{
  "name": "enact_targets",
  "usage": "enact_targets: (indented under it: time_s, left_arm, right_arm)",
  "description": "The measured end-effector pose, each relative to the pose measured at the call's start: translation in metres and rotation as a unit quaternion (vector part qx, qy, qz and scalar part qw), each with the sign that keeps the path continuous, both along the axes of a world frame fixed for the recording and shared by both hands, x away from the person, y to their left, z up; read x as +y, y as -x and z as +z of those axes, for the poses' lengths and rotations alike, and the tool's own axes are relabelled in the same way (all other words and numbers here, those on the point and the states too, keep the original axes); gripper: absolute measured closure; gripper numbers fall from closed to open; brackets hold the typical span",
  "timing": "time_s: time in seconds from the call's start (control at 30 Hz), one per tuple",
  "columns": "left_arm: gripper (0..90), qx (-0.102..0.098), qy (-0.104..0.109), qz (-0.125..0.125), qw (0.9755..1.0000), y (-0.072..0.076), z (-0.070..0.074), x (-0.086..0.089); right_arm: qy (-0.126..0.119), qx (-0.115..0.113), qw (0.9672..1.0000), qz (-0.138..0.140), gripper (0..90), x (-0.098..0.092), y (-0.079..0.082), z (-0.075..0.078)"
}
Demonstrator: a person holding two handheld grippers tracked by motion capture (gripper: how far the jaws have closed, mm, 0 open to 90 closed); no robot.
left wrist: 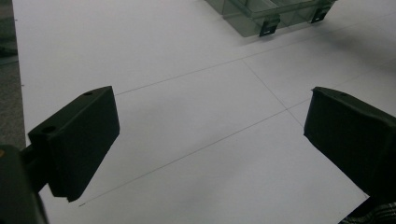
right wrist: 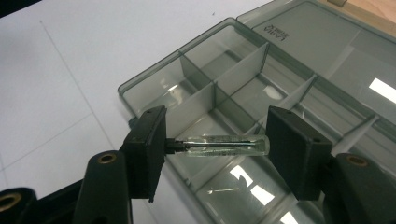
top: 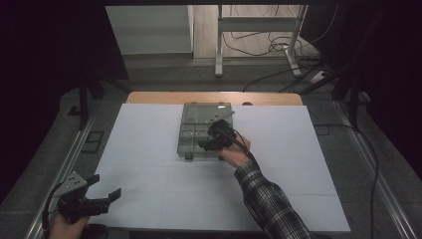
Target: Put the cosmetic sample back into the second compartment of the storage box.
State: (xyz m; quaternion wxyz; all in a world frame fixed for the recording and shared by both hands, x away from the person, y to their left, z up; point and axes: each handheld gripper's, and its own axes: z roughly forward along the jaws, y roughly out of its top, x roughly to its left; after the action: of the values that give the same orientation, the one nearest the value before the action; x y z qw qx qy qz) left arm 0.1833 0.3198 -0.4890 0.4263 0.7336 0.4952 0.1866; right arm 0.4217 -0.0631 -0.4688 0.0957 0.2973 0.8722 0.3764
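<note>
A smoky clear organizer box [top: 185, 144] with dividers lies open at the middle of the white table, its lid [top: 206, 113] folded back flat. My right gripper [top: 213, 141] hovers over the box's front compartments. In the right gripper view it [right wrist: 217, 140] is shut on a small clear tube [right wrist: 233, 144] with a dark end, held lengthwise between the two pads, above the divided box [right wrist: 154, 77]. My left gripper [top: 106, 185] rests near the table's front left corner, open. In the left gripper view its jaws [left wrist: 210, 126] stand wide apart over bare white tabletop.
The white table sheet [top: 149, 169] carries thin grid lines. A wooden strip [top: 214, 97] runs along its far edge. The box's front latches [left wrist: 270, 25] show at the top of the left gripper view. Cables and a metal stand [top: 259, 40] lie on the floor beyond.
</note>
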Motion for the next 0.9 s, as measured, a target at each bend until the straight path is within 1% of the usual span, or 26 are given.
enact_targets:
  time_s: [0.1,0.2,0.3,0.4,0.57,0.9]
  left_arm:
    - [3.9,0.000,0.000,0.000,1.0000,0.000,0.000,0.000]
    - [3.8,0.001,0.000,-0.001,1.0000,0.000,0.000,0.000]
    - [3.9,0.001,0.001,-0.001,1.0000,0.000,0.000,0.000]
    - [3.8,0.002,0.001,-0.001,1.0000,0.000,0.000,0.000]
    - [3.9,0.003,0.000,-0.002,1.0000,0.000,0.000,0.001]
    - [3.9,0.004,0.001,-0.003,1.0000,-0.001,0.000,0.001]
  right_arm:
    - [0.005,-0.002,1.0000,-0.001,40.0,0.005,-0.007,-0.002]
    - [0.005,-0.003,1.0000,-0.003,40.0,0.006,-0.010,-0.003]
    - [0.005,-0.002,1.0000,-0.008,39.9,0.009,-0.016,-0.005]
    - [0.007,-0.004,0.9999,-0.008,39.9,0.010,-0.019,-0.006]
    - [0.008,-0.001,0.9998,-0.017,40.0,0.012,-0.028,-0.009]
    - [0.013,-0.003,0.9997,-0.019,39.9,0.020,-0.040,-0.013]
